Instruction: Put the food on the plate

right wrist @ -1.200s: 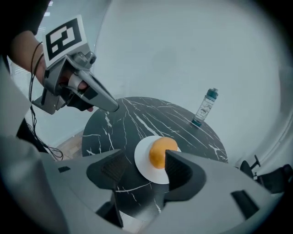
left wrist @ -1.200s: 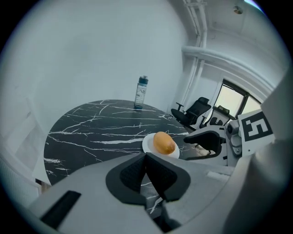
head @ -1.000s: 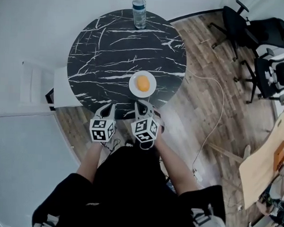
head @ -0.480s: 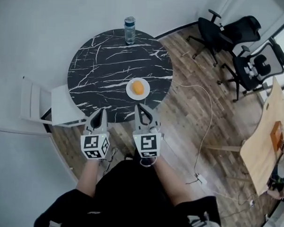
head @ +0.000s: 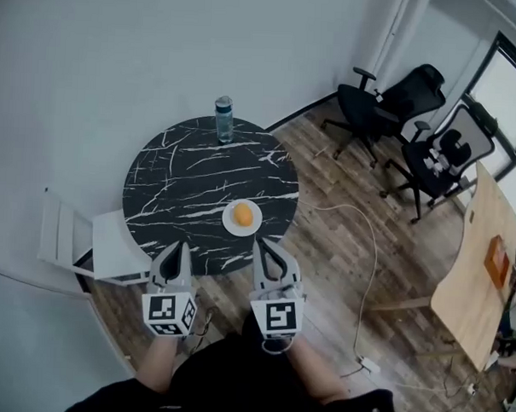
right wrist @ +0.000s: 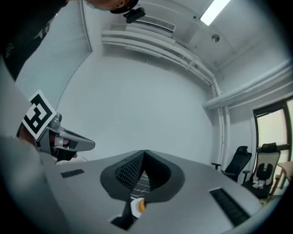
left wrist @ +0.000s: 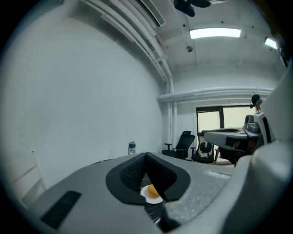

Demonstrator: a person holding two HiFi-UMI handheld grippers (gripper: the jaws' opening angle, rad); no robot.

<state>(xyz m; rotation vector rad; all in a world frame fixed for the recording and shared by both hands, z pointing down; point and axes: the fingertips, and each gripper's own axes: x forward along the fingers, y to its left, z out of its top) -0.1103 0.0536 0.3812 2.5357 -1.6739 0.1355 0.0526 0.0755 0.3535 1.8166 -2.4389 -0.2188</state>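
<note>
An orange piece of food [head: 242, 214] lies on a small white plate [head: 228, 223] near the front edge of the round black marble table [head: 191, 181]. My left gripper [head: 176, 250] and right gripper [head: 262, 245] are both shut and empty, held side by side just in front of the table, short of the plate. In the left gripper view the food [left wrist: 153, 191] and plate [left wrist: 145, 197] show below the closed jaws. The right gripper view shows the plate [right wrist: 134, 208] with the food [right wrist: 141, 206] under its closed jaws.
A water bottle [head: 223, 118] stands at the table's far edge. A white chair [head: 81, 243] sits left of the table. Black office chairs [head: 413, 122] stand at the back right, a wooden table [head: 475, 270] at the right. A cable [head: 368, 274] runs over the wooden floor.
Both grippers have drawn back from the table and risen; the view has pulled away, so the table and plate look smaller and farther. The food stays on the plate.
</note>
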